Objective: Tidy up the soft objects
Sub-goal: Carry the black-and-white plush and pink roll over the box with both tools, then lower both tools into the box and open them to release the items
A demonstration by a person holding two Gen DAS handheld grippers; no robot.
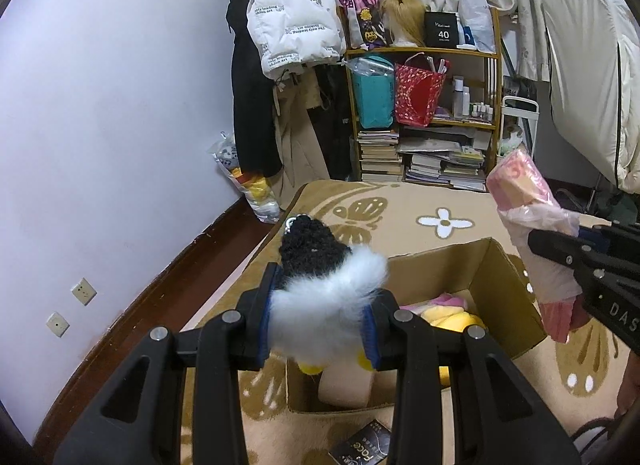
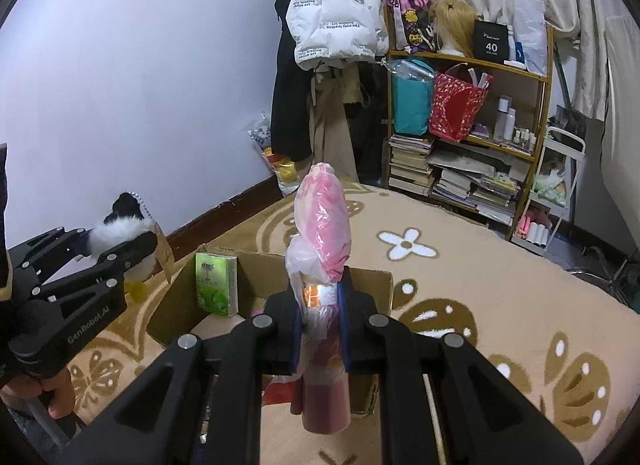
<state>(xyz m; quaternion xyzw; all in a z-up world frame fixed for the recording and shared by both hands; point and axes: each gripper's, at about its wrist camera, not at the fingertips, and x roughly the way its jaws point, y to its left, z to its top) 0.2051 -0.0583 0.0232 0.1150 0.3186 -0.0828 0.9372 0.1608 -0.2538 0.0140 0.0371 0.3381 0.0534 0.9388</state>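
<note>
1. The left gripper (image 1: pixel 320 317), black with blue-padded fingers, is clamped on a fluffy white plush toy with a black knitted cap and yellow feet (image 1: pixel 320 297). The toy is held in the air above the near left corner of an open brown cardboard box (image 1: pixel 500 289).
2. The right gripper (image 2: pixel 320 329) is clamped around the middle of a tall pink soft roll wrapped in thin clear plastic (image 2: pixel 322 225). The roll stands nearly upright between the fingers, above the box's near edge, its pink base hanging below the fingers.
3. The box sits on a beige carpet with brown butterfly and white flower patterns (image 2: pixel 480 285). Inside it lie a yellow and pink plush item (image 1: pixel 444 313) and a pale rounded object that is partly hidden, possibly a cushion.
4. A green tissue packet (image 2: pixel 216 285) stands upright against the box's inner left wall.
5. Beyond the carpet stands a wooden shelf unit (image 1: pixel 424 113) holding stacked books, a teal bag and a red bag.
6. A white puffer jacket (image 1: pixel 292 21) hangs to the shelf's left, beside a pale wall.
</note>
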